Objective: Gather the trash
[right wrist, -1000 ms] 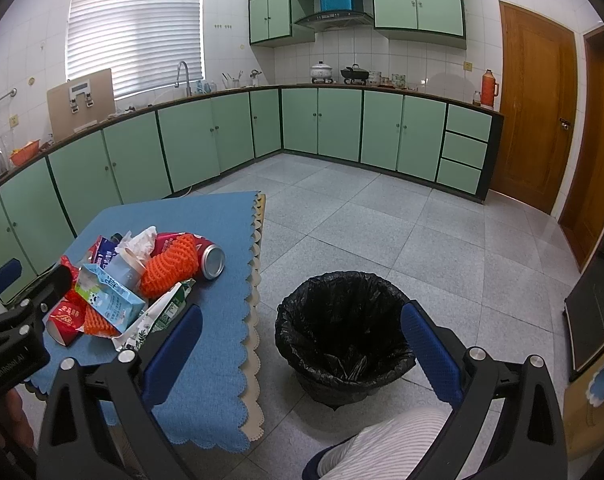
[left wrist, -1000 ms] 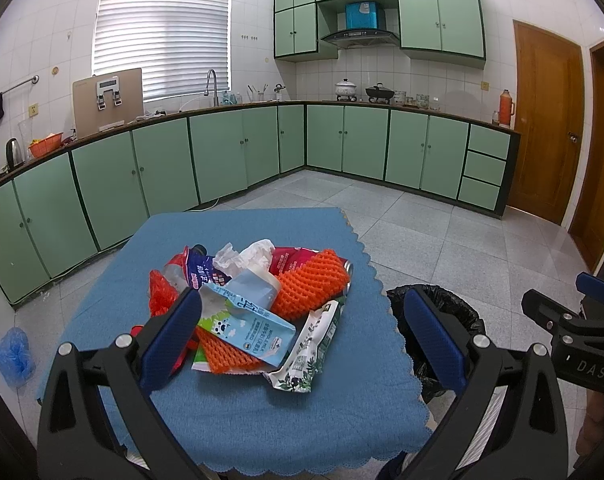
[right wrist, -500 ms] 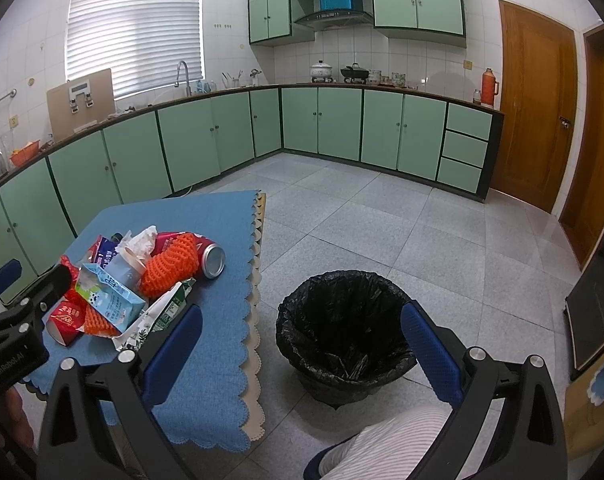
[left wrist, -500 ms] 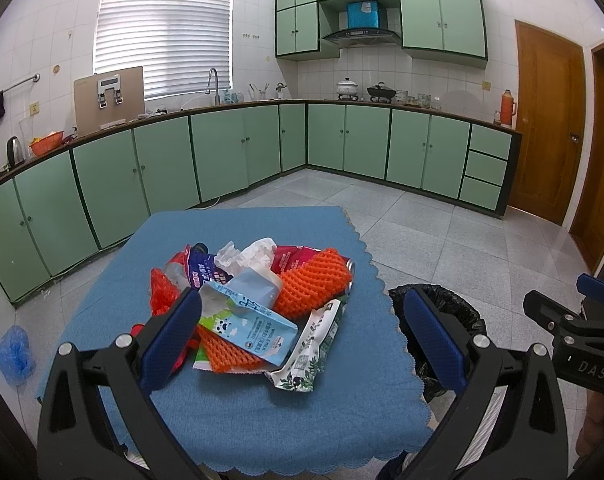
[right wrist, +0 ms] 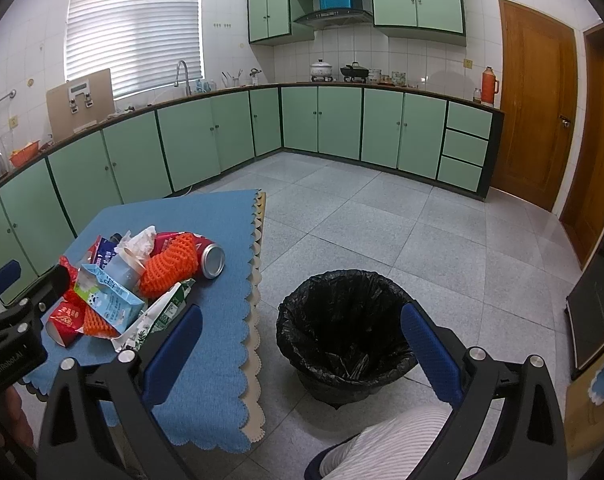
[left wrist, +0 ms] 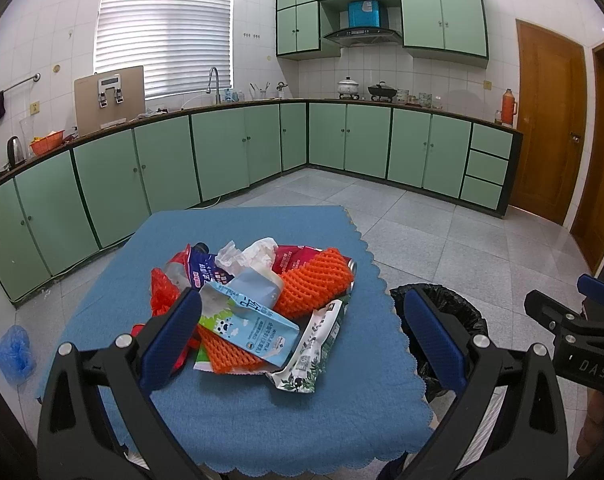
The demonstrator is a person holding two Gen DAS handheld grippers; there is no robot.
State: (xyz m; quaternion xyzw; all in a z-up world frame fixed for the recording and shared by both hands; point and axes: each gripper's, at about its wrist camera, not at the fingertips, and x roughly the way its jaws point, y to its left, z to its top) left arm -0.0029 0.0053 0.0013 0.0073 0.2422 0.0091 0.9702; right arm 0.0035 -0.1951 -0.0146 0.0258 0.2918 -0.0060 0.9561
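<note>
Left wrist view: the left gripper (left wrist: 302, 328) hangs spread wide and empty over a heap of trash on the blue felt tabletop (left wrist: 242, 412): a glossy milk carton (left wrist: 248, 322), orange foam netting (left wrist: 315, 282), crumpled tissue (left wrist: 248, 254).

Right wrist view: the right gripper (right wrist: 300, 350) gapes empty above a round bin (right wrist: 343, 330) with wrinkled black liner, seemingly almost empty. A red can (right wrist: 210, 258) lies on its side.
</note>
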